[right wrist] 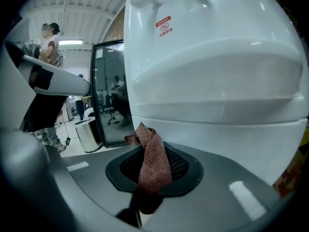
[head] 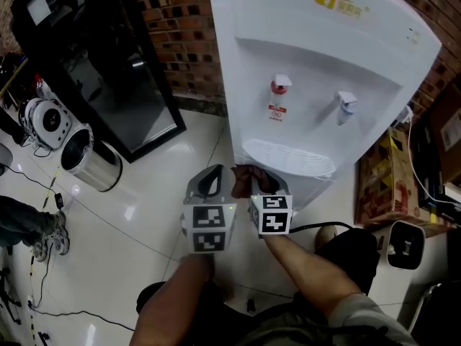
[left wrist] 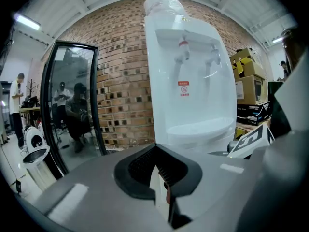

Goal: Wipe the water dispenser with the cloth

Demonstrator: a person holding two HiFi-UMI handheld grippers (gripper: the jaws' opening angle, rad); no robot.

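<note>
two grippers sit close together just below the drip tray (head: pixel 288 157) of the white water dispenser (head: pixel 317 85). the right gripper (head: pixel 253 179) has its jaws clamped on the cloth (right wrist: pixel 153 163), a reddish-brown strip bunched into a narrow roll that pokes up past the fingertips, right in front of the dispenser's lower front panel. the left gripper (left wrist: pixel 161 170) has its jaws together with nothing between them

likely trouble: only a small tuft of cloth sticks out, so pressing it on the panel may bring the hard jaw tips onto the plastic instead of the fabric, or drag the roll out of the grip. wiping higher, the cloth or a jaw could catch the red tap (head: pixel 279 92) or the blue tap (head: pixel 346 107) and let water out. the left gripper is just beside the right one and could knock it on a sideways stroke

around: a brick wall (head: pixel 180 42) behind, a black-framed glass panel (head: pixel 122 85) and a steel bin (head: pixel 88 158) to the left, a cardboard box (head: pixel 382 186) to the right. none of these blocks the front of the dispenser
</note>
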